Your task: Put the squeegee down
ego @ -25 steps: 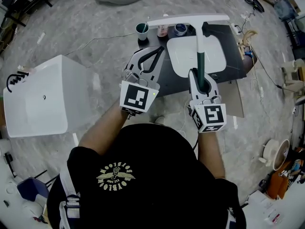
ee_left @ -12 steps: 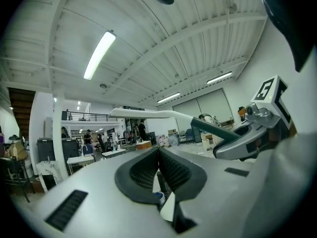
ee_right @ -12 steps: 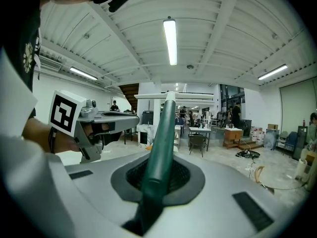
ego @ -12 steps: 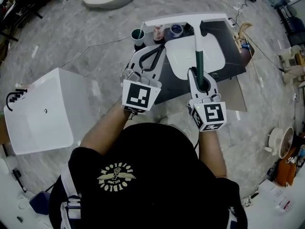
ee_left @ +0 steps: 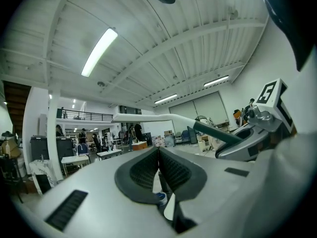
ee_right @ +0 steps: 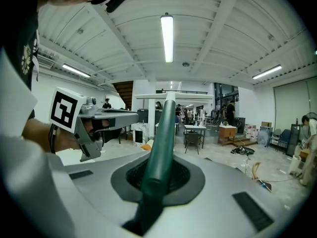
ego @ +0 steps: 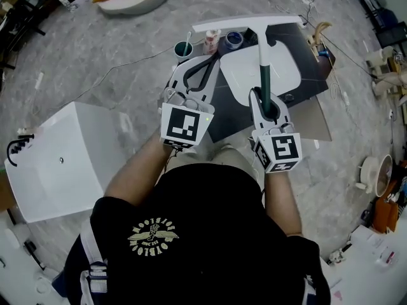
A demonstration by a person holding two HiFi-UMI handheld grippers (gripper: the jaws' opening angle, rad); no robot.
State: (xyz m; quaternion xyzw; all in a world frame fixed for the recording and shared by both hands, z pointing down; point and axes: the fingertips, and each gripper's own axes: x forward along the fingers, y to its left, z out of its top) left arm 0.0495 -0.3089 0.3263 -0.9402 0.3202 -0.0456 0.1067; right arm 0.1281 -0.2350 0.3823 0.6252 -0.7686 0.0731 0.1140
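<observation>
Task unfinished: the right gripper (ego: 264,99) holds the white-bladed squeegee with a dark green handle (ego: 262,68) in the air above the dark desk (ego: 222,116) and its white basin (ego: 283,75), fingers (ee_right: 190,180) clamped on the handle. Lowering and release are not yet done. Beside it, the left gripper (ego: 202,65) hangs empty, fingers (ee_left: 138,175) pressed together. Neither gripper view shows the desk. The blade partly hides the small cups (ego: 185,48).

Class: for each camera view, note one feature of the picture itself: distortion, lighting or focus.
Head view: fisheye curves the floor; the squeegee is evenly lit. Left gripper view: black vignetted corners, a glaring ceiling light, the left gripper slightly soft. Right gripper view: the squeegee's green handle blurs nearest the lens.
</observation>
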